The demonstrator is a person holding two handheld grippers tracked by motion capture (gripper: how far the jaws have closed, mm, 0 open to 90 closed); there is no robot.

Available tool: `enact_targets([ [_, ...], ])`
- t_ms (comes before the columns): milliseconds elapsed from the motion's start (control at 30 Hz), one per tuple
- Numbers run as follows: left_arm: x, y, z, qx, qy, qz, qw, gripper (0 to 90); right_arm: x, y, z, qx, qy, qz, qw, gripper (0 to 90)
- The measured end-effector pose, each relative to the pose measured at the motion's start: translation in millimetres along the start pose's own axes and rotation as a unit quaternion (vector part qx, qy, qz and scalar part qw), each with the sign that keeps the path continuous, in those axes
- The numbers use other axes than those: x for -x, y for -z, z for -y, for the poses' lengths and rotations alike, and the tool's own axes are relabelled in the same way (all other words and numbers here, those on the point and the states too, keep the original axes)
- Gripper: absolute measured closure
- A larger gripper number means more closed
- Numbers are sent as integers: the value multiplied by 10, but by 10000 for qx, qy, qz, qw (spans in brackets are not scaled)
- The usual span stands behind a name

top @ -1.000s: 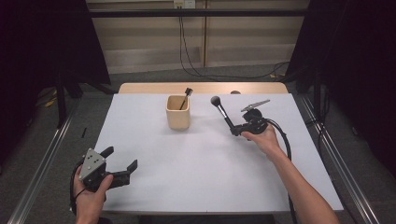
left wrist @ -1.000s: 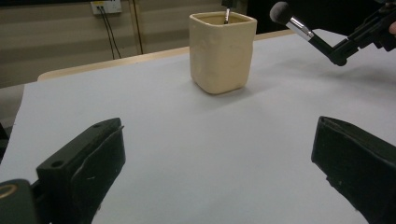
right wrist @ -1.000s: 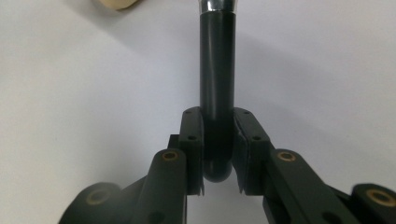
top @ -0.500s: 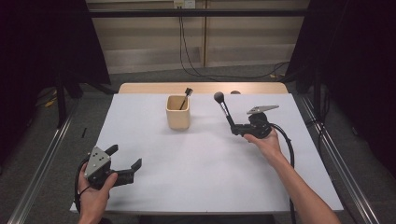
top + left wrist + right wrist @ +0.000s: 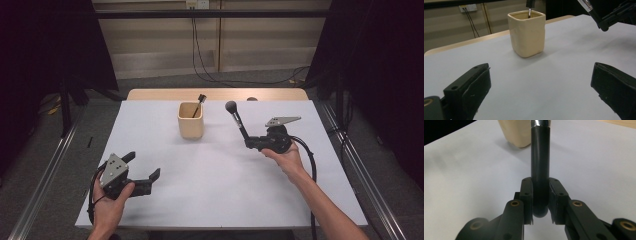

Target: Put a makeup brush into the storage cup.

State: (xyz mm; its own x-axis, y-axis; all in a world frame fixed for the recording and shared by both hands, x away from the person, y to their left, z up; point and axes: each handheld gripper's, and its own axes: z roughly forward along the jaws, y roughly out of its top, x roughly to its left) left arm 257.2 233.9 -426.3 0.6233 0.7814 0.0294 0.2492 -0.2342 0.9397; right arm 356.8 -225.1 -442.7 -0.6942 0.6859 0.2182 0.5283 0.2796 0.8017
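Left gripper (image 5: pixel 142 172) held low near the front left corner of the white table (image 5: pixel 210 200), in the person's left hand (image 5: pixel 112 200). Jaws spread wide, nothing between them, aimed toward the middle of the table. Grey plate on top, tilted toward the camera in the high view. In the left gripper view, both black jaws far apart at the lower corners, bare white surface between them.

Beyond, toward the far edge and a little left of centre, 1 cream cup (image 5: pixel 190 120) standing upright on the table, square-sided with rounded corners. 1 thin dark brush (image 5: pixel 199 103) leaning inside it, tip rising above the rim on the right side. Same cup (image 5: pixel 527 32) centred in the left gripper view, well apart from those jaws.

Right of the cup, a black makeup brush (image 5: pixel 236 119) with a round dark head, lifted off the table and slanted up and to the left, head near the cup but not touching. Right gripper (image 5: pixel 248 144) clamped on the lower end of its handle (image 5: pixel 540 170), pads pressed to both sides, a silver band at the top edge of the right gripper view. Right hand (image 5: pixel 285 160) behind the gripper, cable trailing back along the forearm.
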Motion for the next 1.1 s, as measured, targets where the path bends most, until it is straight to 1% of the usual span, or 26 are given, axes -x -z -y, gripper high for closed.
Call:
enact_targets([
  [100,16,-22,-40,81,67,15,9999,26,-56,10,8,22,77,-49,10000,759],
  [233,62,-66,-112,146,13,81,9999,26,-109,33,-1,62,154,-103,9998,759],
  [367,127,-139,-161,145,-43,210,9997,26,-150,67,0,81,223,-156,9996,759],
  [433,163,-175,-155,147,-80,245,9996,26,-166,87,10,104,228,-161,9996,759],
  [567,201,-221,-132,45,-152,302,9994,26,-208,122,33,124,251,-203,9994,759],
  [667,211,-238,-144,75,-143,313,9994,26,-250,136,45,167,281,-260,9991,759],
  [800,224,-277,-185,112,-140,343,9993,26,-318,146,57,163,355,-307,9988,759],
  [967,280,-342,-238,135,-177,438,9988,26,-386,158,59,213,398,-388,9982,759],
  [1100,311,-394,-295,190,-212,462,9985,26,-431,148,57,272,425,-484,9975,759],
])
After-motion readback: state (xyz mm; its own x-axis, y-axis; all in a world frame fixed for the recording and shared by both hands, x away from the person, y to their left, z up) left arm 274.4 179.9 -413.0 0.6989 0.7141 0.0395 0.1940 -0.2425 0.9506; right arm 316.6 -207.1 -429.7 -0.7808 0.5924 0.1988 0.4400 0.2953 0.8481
